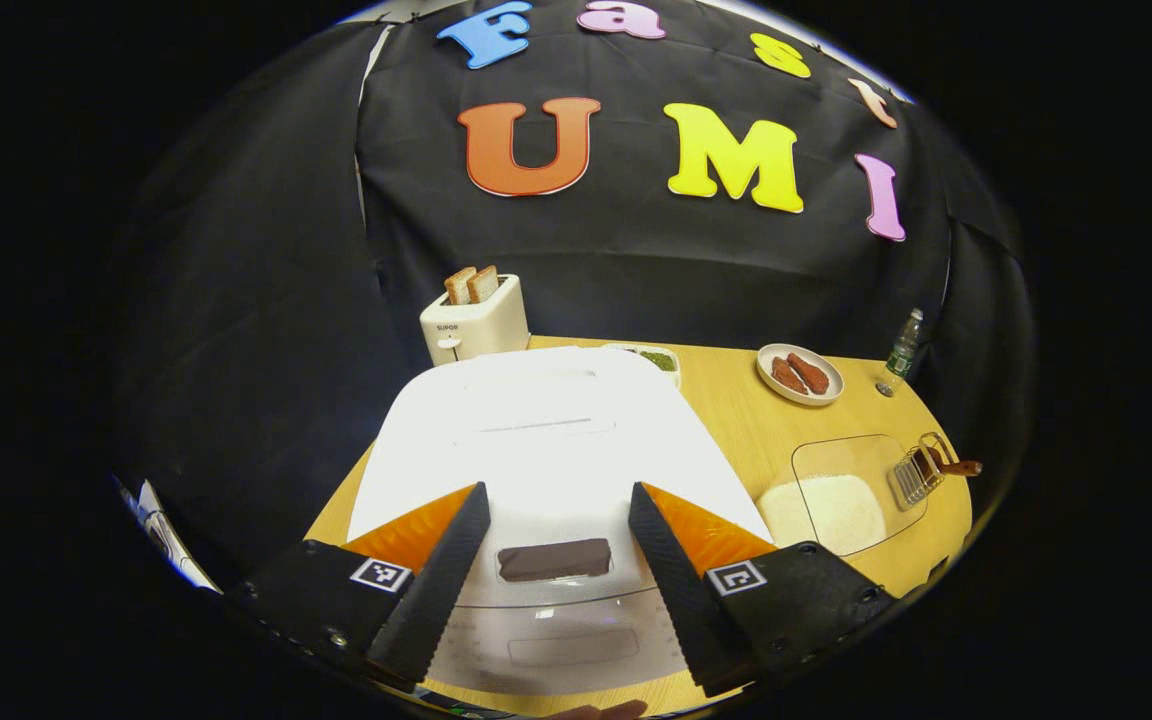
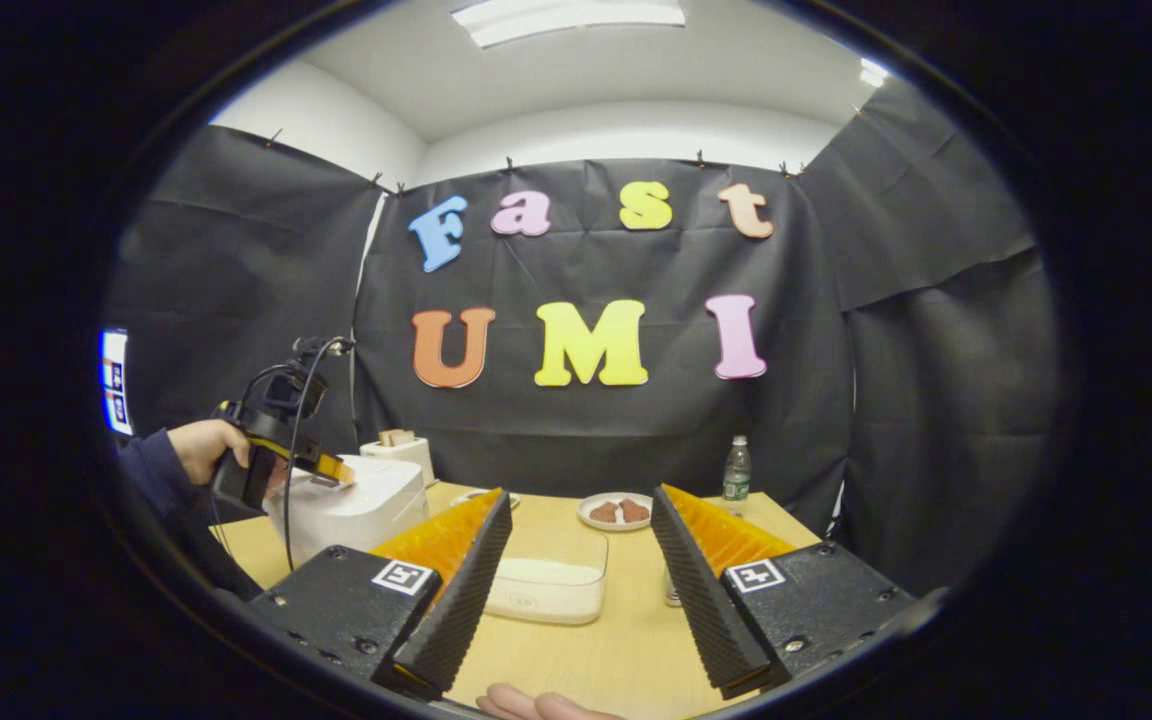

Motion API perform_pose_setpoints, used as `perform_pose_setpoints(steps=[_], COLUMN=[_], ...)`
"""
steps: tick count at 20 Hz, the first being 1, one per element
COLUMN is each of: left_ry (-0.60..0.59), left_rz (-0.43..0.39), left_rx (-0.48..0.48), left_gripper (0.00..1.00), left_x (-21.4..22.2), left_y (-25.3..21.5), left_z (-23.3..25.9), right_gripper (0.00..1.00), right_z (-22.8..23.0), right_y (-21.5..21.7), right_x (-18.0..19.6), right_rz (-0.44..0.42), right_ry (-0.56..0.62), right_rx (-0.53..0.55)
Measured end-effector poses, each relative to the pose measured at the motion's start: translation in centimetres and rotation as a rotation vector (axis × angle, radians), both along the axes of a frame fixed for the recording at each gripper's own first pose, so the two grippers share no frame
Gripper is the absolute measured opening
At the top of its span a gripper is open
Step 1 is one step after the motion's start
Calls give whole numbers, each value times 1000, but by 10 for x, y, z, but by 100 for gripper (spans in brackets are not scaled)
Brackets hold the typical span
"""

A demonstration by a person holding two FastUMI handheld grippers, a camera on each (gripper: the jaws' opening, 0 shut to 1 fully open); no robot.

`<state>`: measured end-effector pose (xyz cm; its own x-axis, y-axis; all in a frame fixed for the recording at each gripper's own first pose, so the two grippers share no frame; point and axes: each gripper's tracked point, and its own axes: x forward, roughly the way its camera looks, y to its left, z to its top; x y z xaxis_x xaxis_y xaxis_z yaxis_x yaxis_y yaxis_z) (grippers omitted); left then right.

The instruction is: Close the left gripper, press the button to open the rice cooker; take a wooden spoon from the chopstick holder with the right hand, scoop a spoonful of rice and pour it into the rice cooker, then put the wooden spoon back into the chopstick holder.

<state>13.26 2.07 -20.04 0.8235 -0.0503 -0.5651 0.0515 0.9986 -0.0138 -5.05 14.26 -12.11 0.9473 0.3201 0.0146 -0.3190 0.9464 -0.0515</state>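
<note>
**Two claw cameras, one worktop**

The left gripper view sits close above the rice cooker, looking down and forward across the worktop toward the back wall. The right gripper view rides low near the worktop's front edge, facing level, with the rice cooker at 9 o'clock. Both share the toaster, the rice container, the plate and the bottle.

Black cloth walls enclose a wooden table beneath a ceiling light.
</note>
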Motion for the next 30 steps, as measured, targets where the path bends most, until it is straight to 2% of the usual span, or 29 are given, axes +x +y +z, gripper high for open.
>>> perform_pose_setpoints(steps=[4,5,8,11,13,17,20,26,29,30], left_ry=[-10,-6,-26,-72,-144,-260,-372,-463,-516,-517], left_rz=[4,9,-2,-4,13,-27,-69,-14,-2,-5], left_rx=[-18,-22,14,12,43,103,129,39,-22,-36], left_gripper=[93,93,92,89,87,89,96,95,96,96], left_x=[18,21,25,23,19,-9,-41,-103,-132,-141], left_y=[-2,-2,-3,-4,0,-21,-44,-63,-72,-74], left_z=[-1,-1,2,13,30,75,111,145,153,150], right_gripper=[94,89,90,92,92,90,92,92,89,92], right_z=[-1,-1,3,10,10,10,15,31,34,34], right_y=[-11,-13,-17,-25,-29,-35,-50,-76,-74,-73], right_x=[3,4,5,9,12,16,19,22,22,22], right_rz=[-23,-30,-40,-62,-78,-101,-141,-220,-217,-214], right_ry=[-3,0,2,-15,-12,-1,-6,8,28,33], right_rx=[10,10,26,42,53,49,53,94,118,117])
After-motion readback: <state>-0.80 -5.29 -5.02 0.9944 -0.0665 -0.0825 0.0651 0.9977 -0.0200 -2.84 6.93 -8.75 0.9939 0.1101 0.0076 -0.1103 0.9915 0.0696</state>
